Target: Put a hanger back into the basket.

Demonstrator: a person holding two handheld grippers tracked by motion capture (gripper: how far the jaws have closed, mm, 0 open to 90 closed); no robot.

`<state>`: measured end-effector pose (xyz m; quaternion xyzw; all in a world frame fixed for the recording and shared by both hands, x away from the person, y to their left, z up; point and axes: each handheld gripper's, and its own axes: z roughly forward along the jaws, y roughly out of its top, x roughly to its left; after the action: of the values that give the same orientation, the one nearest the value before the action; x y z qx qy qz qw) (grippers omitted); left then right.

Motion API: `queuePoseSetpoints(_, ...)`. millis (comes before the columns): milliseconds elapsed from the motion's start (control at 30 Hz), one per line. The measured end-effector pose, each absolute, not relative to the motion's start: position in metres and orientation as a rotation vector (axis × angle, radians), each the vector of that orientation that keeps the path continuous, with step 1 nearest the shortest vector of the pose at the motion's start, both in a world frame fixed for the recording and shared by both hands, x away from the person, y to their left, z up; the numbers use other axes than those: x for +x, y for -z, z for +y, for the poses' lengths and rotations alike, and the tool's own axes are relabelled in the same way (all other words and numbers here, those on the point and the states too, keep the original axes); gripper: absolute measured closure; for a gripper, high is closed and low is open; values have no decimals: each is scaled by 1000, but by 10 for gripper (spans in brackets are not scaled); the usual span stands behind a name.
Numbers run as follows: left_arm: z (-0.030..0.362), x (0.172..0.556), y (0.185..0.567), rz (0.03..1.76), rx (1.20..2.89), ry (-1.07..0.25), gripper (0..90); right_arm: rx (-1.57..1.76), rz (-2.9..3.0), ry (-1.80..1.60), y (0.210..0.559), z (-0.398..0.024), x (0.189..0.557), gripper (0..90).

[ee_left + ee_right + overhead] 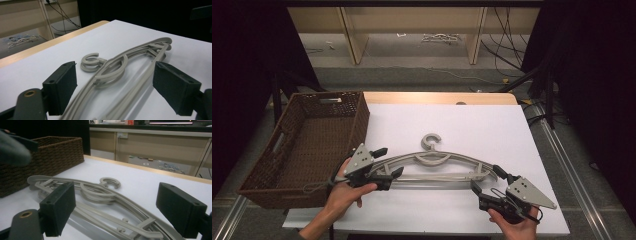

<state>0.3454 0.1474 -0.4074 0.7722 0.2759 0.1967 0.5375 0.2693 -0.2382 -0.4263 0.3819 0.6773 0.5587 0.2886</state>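
Left gripper view looks along wide-parted jaws of the left gripper [113,87] that straddle one end of a stack of grey hangers [117,72] without pinching it, and the right gripper [122,212] stands just as wide around the other end. High view shows the hangers flat on the white table [492,125], hooks pointing away, between both hands. A brown wicker basket [299,150] sits at the table's left edge, just beside the left gripper.
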Motion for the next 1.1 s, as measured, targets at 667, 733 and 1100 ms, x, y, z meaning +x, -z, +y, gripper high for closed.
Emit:
queuePoseSetpoints(667, 98, 416, 424, 610, 2309, -485, 278, 1007, 1852, -1479, 426, -238, 268, 175)
queuePoseSetpoints(733, 94, 420, 429, 624, 2336, -479, 290, 1004, 1862, -1471, 426, -238, 268, 175)
queuePoseSetpoints(1100, 84, 436, 443, 599, 2456, -466, 389, 999, 1863, -1475, 426, -238, 268, 179)
